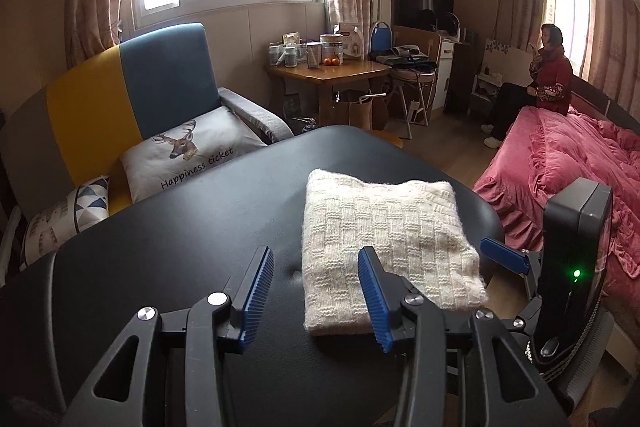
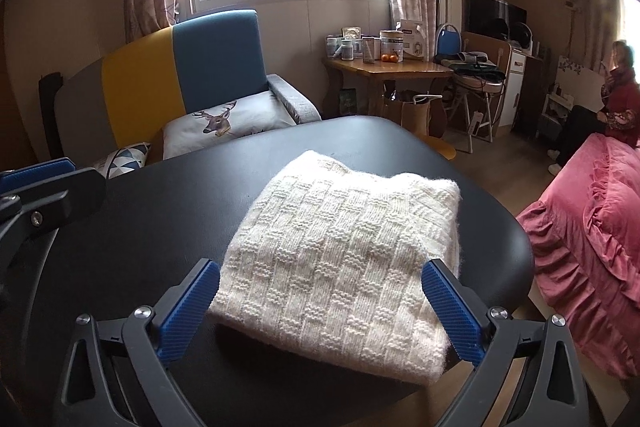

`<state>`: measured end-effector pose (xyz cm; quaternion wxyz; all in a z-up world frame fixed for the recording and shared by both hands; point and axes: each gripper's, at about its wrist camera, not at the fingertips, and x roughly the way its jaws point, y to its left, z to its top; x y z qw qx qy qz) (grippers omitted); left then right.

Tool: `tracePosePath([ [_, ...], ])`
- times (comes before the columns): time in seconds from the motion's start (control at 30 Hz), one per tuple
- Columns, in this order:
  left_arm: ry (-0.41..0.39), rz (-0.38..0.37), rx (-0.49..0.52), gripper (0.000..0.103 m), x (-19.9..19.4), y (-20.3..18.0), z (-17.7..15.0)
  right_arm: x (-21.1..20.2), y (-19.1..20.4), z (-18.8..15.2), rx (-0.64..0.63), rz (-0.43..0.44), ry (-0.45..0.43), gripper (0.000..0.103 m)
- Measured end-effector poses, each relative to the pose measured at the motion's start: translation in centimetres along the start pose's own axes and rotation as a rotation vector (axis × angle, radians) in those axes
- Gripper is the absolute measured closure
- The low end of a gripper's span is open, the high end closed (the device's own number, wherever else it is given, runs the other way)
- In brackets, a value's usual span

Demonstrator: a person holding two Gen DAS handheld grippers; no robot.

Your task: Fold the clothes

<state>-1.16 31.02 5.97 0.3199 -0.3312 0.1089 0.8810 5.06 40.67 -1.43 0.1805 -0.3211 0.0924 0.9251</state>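
Your black bench (image 2: 160,227) fills the foreground, with a pink bed (image 1: 580,163) off to its right. The cream knit sweater (image 2: 332,251) lies folded on the bench's right half. Your right gripper (image 2: 320,303) has its fingers spread wide, straddling the sweater's near edge without pressing it. Your left gripper (image 1: 316,299) also has its fingers apart, holding nothing

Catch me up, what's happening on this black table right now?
A person with a handheld gripper in each hand is folding clothes. A cream knit sweater lies folded into a compact rectangle on the black table. The right gripper is wide open, its fingers either side of the sweater's near edge, not gripping it. The left gripper is also open and empty, above the sweater's left edge. The fold looks finished.
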Motion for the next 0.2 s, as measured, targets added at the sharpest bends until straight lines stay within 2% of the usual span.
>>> tracePosePath([
  [0.2, -0.061, 0.027, -0.001, 0.058, -0.83, 0.08, 0.20, 0.50, -0.14, -0.35, 0.000, -0.003, 0.015, 0.001],
])
